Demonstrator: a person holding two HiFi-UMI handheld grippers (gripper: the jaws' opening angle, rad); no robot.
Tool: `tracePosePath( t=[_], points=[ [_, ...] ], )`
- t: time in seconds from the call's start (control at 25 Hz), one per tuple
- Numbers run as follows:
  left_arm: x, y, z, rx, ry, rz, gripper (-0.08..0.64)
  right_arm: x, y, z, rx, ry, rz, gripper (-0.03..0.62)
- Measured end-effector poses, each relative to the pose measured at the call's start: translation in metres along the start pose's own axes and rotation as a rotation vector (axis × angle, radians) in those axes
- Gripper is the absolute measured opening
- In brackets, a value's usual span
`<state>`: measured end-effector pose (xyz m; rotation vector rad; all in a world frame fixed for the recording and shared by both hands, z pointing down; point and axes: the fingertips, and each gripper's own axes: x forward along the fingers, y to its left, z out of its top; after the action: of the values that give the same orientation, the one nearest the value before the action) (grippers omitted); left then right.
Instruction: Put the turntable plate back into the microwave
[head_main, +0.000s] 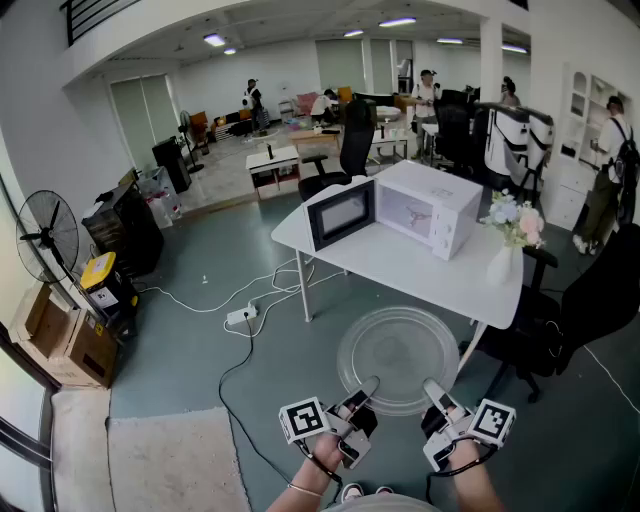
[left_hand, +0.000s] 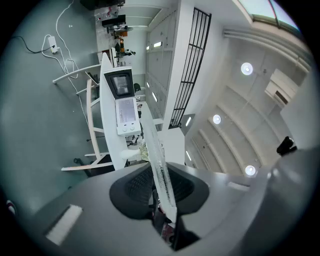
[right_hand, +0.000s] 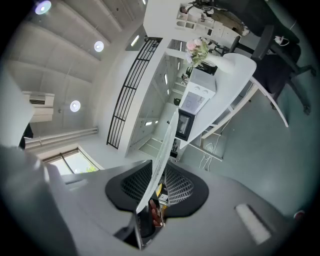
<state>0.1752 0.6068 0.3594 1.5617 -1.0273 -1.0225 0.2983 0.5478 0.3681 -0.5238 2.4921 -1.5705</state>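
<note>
Turntable plate (head_main: 397, 358) is in the air, held about level with its face up. It's round, so no long axis. It's above the floor, short of the tabletop (head_main: 420, 275).

Left gripper (head_main: 368, 388): jaws clamped on the near-left rim. Right gripper (head_main: 432, 390): jaws clamped on the near-right rim. Both gripper views show the glass edge-on between the pads.

Microwave (head_main: 430, 205) sits on the tabletop beyond the plate, door (head_main: 340, 213) swung open to the left.

Only print visible is the square black-and-white markers on the gripper cubes. Anything on the microwave panel is too small to read.
</note>
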Motion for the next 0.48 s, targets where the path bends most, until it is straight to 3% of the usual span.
tracePosePath(
  t=[0.2,0.48],
  points=[
    [-0.001,0.001,-0.001,0.009,0.008,0.0,0.051,-0.003,-0.004,-0.002,-0.004,0.002,-0.026,0.083],
    [-0.008,0.004,0.005,-0.003,0.013,-0.01,0.051,0.005,0.006,-0.009,-0.016,-0.011,0.021,0.083]
  ],
)
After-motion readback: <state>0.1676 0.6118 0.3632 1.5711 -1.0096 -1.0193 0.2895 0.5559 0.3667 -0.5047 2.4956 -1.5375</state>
